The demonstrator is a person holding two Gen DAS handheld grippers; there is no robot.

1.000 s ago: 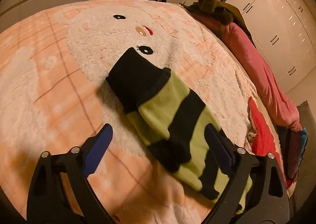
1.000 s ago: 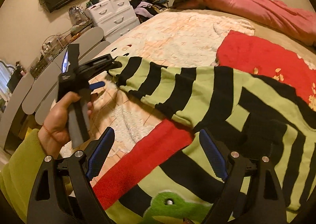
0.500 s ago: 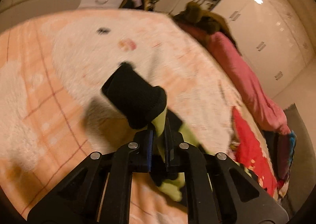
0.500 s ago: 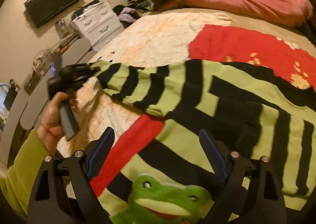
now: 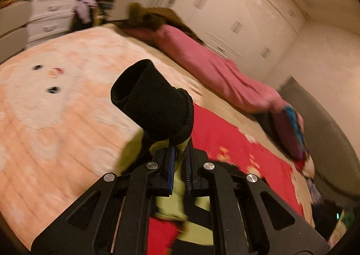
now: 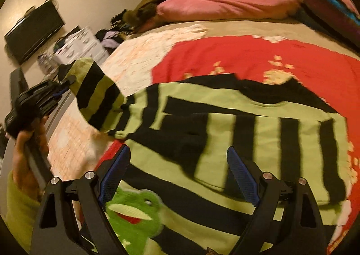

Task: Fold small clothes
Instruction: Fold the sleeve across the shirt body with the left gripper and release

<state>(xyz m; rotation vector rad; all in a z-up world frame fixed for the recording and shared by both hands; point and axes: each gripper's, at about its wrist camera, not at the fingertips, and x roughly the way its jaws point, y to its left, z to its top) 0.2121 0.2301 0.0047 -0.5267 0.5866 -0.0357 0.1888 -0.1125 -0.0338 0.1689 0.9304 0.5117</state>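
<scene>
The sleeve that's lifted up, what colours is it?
Green and black stripes on the sleeve, ending in a black cuff. Best in the right wrist view.

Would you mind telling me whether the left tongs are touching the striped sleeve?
Touching: in the left wrist view the left tongs are shut on the sleeve just below its black cuff.

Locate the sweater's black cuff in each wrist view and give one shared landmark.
Left wrist: black cuff at centre, just above the shut left gripper.
Right wrist: far left, mostly hidden behind the striped sleeve.
Shared landmark: pink pillow.
</scene>
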